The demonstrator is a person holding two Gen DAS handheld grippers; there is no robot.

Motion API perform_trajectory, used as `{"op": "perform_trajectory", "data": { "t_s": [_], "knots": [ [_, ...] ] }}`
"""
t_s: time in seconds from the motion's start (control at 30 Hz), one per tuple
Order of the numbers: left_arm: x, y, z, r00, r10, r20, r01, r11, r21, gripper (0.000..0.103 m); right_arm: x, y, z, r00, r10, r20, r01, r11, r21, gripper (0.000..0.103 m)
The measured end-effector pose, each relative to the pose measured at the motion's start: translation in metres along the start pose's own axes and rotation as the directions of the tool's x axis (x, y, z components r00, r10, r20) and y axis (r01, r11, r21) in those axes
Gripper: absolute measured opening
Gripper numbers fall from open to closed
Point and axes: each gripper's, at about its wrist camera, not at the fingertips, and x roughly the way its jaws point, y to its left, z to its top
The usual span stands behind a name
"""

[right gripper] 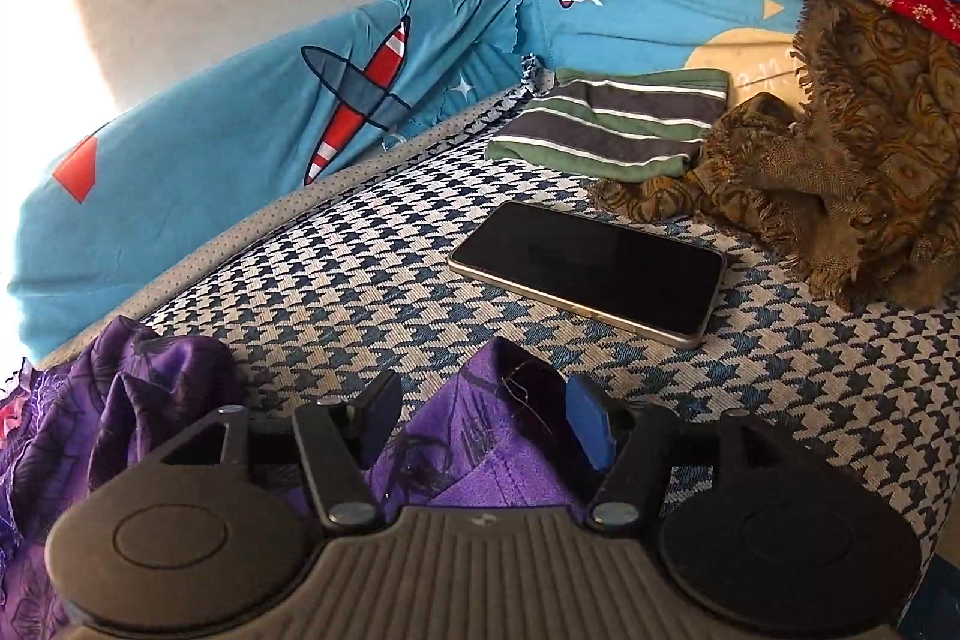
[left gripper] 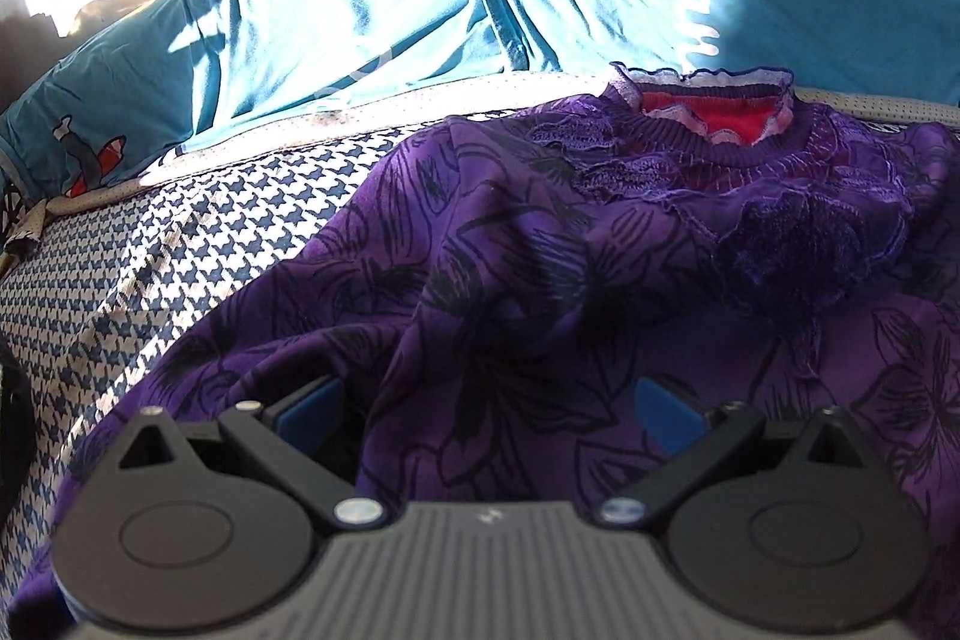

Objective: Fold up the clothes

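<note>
Left wrist view, left to right: bare houndstooth mattress (left gripper: 198, 244), then purple floral top (left gripper: 540, 280) spread up to the far edge, frilled collar (left gripper: 708, 100) turned toward the teal airplane-print bedding (left gripper: 360, 10). Left gripper (left gripper: 489, 409) wide apart, cloth bunched between the blue pads (left gripper: 663, 412) but apparently not pinched.

Right wrist view, left to right: crumpled purple fabric at the near left corner, right gripper (right gripper: 486, 415) about half open with a loose point of the top (right gripper: 480, 424) lying between the pads (right gripper: 585, 421), no squeeze visible. Beyond, dark phone (right gripper: 588, 268) flat mid-mattress, folded striped garment (right gripper: 612, 124) at the far edge, brown patterned shawl (right gripper: 840, 148) heaped at the far right.

Likely step: laying out and smoothing the top, a corner apparently let go. Next move calls for a fresh grip on an edge or sleeve, then a fold across the body, well clear of the phone.
</note>
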Motion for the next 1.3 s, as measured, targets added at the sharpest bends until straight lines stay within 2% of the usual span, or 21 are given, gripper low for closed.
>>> {"op": "perform_trajectory", "data": {
  "t_s": [0.2,0.23,0.27,0.3,0.33,0.4,0.47,0.5,0.57,0.6,0.67,0.7,0.8,0.83,0.87,0.9,0.93,0.97,1.03,1.07,1.3],
  "knots": [
    [0.003,0.0,-0.001,1.0,-0.005,-0.016,0.005,1.0,-0.001,0.103,0.015,0.01,-0.008,0.999,-0.002,-0.043,0.0,0.999,-0.046,0.062],
    [0.003,0.0,-0.001,1.0,-0.006,-0.017,0.006,1.0,0.0,0.103,0.016,0.012,-0.008,0.999,-0.01,-0.044,0.008,0.999,-0.053,0.058],
    [0.003,0.0,-0.002,1.0,-0.006,-0.017,0.006,1.0,0.002,0.103,0.017,0.013,-0.009,0.999,-0.019,-0.044,0.017,0.998,-0.06,0.039],
    [0.003,0.0,-0.002,1.0,-0.006,-0.018,0.006,1.0,0.003,0.103,0.018,0.015,-0.01,0.999,-0.028,-0.045,0.025,0.997,-0.067,0.028],
    [0.003,-0.001,-0.002,1.0,-0.006,-0.018,0.006,1.0,0.004,0.103,0.019,0.016,-0.011,0.998,-0.037,-0.045,0.034,0.997,-0.075,0.008],
    [0.003,-0.001,-0.002,1.0,-0.007,-0.019,0.007,1.0,0.006,0.103,0.018,0.018,-0.01,0.999,-0.044,-0.019,0.042,0.996,-0.075,0.007],
    [0.003,-0.002,-0.002,1.0,-0.007,-0.02,0.007,1.0,0.009,0.103,0.005,0.02,-0.003,0.993,-0.078,0.087,0.083,0.994,-0.063,0.007],
    [0.004,-0.002,-0.003,1.0,-0.007,-0.021,0.007,1.0,0.01,0.103,-0.004,0.021,0.001,0.983,-0.1,0.152,0.108,0.993,-0.051,0.007],
    [0.004,-0.002,-0.003,1.0,-0.007,-0.021,0.008,1.0,0.012,0.103,-0.022,0.022,0.009,0.95,-0.144,0.278,0.156,0.988,-0.021,0.006],
    [0.004,-0.003,-0.003,1.0,-0.007,-0.021,0.008,1.0,0.013,0.103,-0.031,0.022,0.012,0.918,-0.204,0.34,0.216,0.976,0.003,0.007],
    [0.004,-0.003,-0.003,1.0,-0.007,-0.022,0.008,1.0,0.014,0.103,-0.048,0.021,0.018,0.83,-0.322,0.455,0.331,0.941,0.062,0.007],
    [0.004,-0.003,-0.003,1.0,-0.007,-0.022,0.008,1.0,0.015,0.103,-0.05,0.018,0.019,0.814,-0.347,0.465,0.353,0.932,0.078,0.007],
    [0.004,-0.004,-0.004,1.0,-0.007,-0.022,0.008,1.0,0.017,0.103,-0.042,0.007,0.02,0.8,-0.469,0.374,0.463,0.879,0.111,0.008],
    [0.003,-0.004,-0.004,1.0,-0.007,-0.022,0.007,1.0,0.017,0.103,-0.042,0.005,0.02,0.791,-0.496,0.359,0.489,0.865,0.117,0.01],
    [0.003,-0.004,-0.003,1.0,-0.006,-0.02,0.007,1.0,0.016,0.103,-0.044,0.002,0.02,0.786,-0.502,0.362,0.491,0.861,0.128,0.017],
    [0.003,-0.003,-0.004,1.0,-0.006,-0.02,0.006,1.0,0.016,0.103,-0.047,0.001,0.02,0.785,-0.493,0.375,0.477,0.867,0.141,0.023],
    [0.003,-0.003,-0.004,1.0,-0.005,-0.02,0.005,1.0,0.018,0.103,-0.05,-0.001,0.02,0.785,-0.483,0.389,0.46,0.874,0.156,0.036],
    [0.003,-0.003,-0.004,1.0,-0.005,-0.021,0.005,1.0,0.019,0.103,-0.053,-0.002,0.019,0.784,-0.476,0.4,0.449,0.878,0.166,0.042],
    [0.003,-0.003,-0.004,1.0,-0.006,-0.022,0.007,1.0,0.018,0.103,-0.057,-0.004,0.018,0.785,-0.463,0.413,0.428,0.886,0.179,0.046],
    [0.003,-0.003,-0.004,1.0,-0.005,-0.021,0.006,1.0,0.019,0.103,-0.057,-0.007,0.019,0.794,-0.452,0.406,0.412,0.892,0.187,0.047],
    [0.003,-0.003,-0.002,1.0,-0.009,-0.024,0.009,1.0,0.013,0.103,-0.048,-0.046,0.016,0.909,-0.336,0.246,0.269,0.925,0.269,0.047]
  ]
}}
